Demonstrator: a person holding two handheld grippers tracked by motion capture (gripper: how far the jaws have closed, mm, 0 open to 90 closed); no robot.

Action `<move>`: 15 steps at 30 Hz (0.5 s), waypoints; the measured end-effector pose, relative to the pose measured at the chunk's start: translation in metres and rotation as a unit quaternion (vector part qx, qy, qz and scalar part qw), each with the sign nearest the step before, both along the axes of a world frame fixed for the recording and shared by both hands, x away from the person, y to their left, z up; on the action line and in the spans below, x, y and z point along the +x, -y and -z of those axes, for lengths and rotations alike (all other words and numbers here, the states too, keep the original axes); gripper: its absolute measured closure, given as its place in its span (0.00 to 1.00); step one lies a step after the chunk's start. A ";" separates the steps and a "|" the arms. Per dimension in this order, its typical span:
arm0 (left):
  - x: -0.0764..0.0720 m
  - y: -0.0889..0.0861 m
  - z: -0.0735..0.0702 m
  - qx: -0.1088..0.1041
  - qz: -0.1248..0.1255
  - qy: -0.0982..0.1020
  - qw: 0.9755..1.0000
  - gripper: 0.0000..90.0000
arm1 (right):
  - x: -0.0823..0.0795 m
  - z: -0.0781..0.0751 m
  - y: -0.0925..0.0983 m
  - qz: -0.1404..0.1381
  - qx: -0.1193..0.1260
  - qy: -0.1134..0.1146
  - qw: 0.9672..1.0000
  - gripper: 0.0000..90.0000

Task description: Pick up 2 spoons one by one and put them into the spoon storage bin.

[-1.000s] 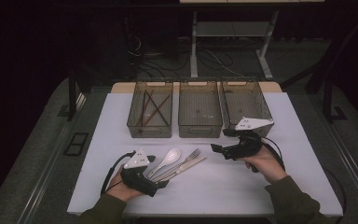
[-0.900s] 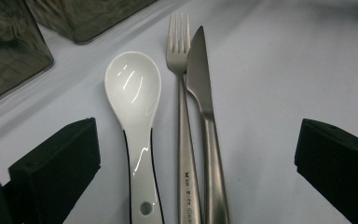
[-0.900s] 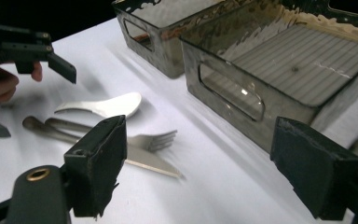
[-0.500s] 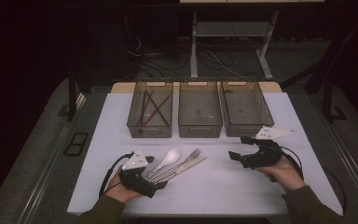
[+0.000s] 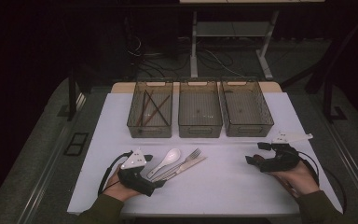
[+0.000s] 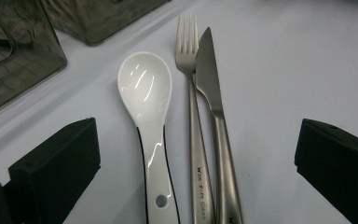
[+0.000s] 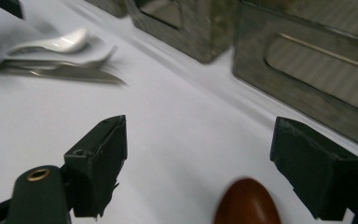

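While lying just in front of left tray (image 5: pixel 149 115), white spoon (image 6: pixel 145 88) touching fork (image 6: pixel 189 56), knife (image 6: pixel 208 74) alongside. Left gripper (image 5: pixel 154 171) gaping around handles, gripping nothing. Right gripper (image 5: pixel 256 154) spread, empty. Looking glossy, slippery, breakable; pinching mid-handle.

Open passage: bare white table (image 5: pixel 228 186) between left gripper (image 5: pixel 157 184) and right gripper (image 5: pixel 251 161); obstructions: white spoon (image 5: pixel 168 159), fork (image 5: pixel 185 161) and knife (image 5: pixel 189 166) lying side by side just ahead of the left gripper's spread jaws, three bins (image 5: pixel 200 112) abreast across the far edge.
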State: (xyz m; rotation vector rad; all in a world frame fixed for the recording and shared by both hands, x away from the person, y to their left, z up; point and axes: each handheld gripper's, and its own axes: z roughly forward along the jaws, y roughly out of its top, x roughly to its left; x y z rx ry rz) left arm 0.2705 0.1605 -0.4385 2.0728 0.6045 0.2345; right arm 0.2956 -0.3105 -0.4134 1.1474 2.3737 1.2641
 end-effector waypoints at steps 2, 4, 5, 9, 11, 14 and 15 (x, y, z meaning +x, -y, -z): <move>0.000 0.000 0.000 -0.001 0.000 0.000 1.000 0.00 | 0.001 0.002 0.007 0.003 -0.001 -0.010 1.000 0.21; 0.000 0.000 0.000 0.001 -0.001 0.000 1.000 0.00 | 0.001 0.004 0.014 0.013 -0.013 -0.013 1.000 0.21; 0.000 0.000 0.000 0.002 -0.001 0.000 1.000 0.00 | 0.001 0.006 0.017 0.015 -0.015 -0.013 1.000 0.23; -0.001 0.001 0.001 0.003 -0.001 0.000 1.000 0.00 | 0.000 0.009 0.026 0.023 -0.022 -0.018 0.999 0.33; -0.002 0.002 0.001 0.005 0.001 0.000 1.000 0.00 | -0.001 0.010 0.028 0.028 -0.029 -0.019 0.999 0.38; -0.002 0.002 0.000 0.005 0.002 0.002 1.000 0.00 | 0.000 0.012 0.030 0.027 -0.034 -0.028 0.999 0.43; -0.002 0.002 0.000 0.005 0.002 0.002 1.000 0.00 | 0.000 0.012 0.030 0.026 -0.036 -0.032 0.998 0.44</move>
